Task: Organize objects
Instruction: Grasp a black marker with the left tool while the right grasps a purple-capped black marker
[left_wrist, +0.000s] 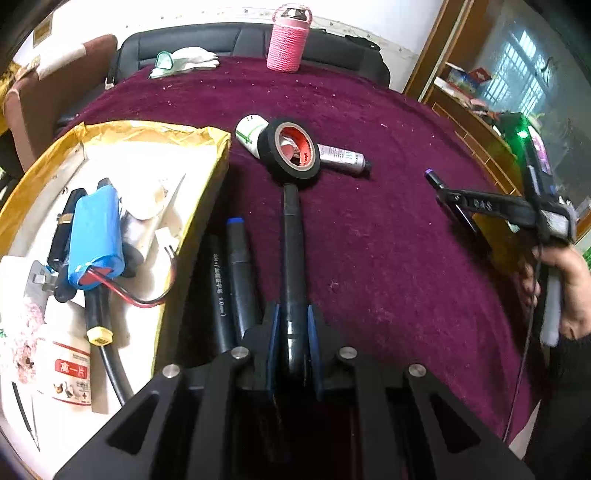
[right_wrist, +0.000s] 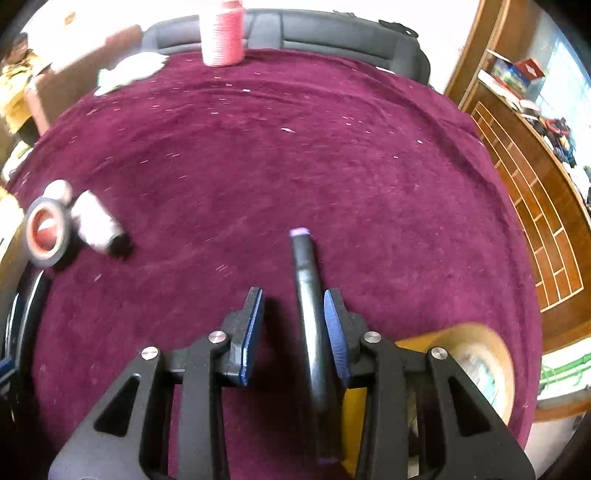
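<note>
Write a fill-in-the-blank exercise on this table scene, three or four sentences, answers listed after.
1. The left gripper is shut on a black ____.
2. The roll of black tape has a core coloured ____.
3. The marker lying between the fingers of the right gripper has a cap coloured ____.
4. The blue battery pack lies inside the ____.

Missing words: marker; red; purple; box
</note>
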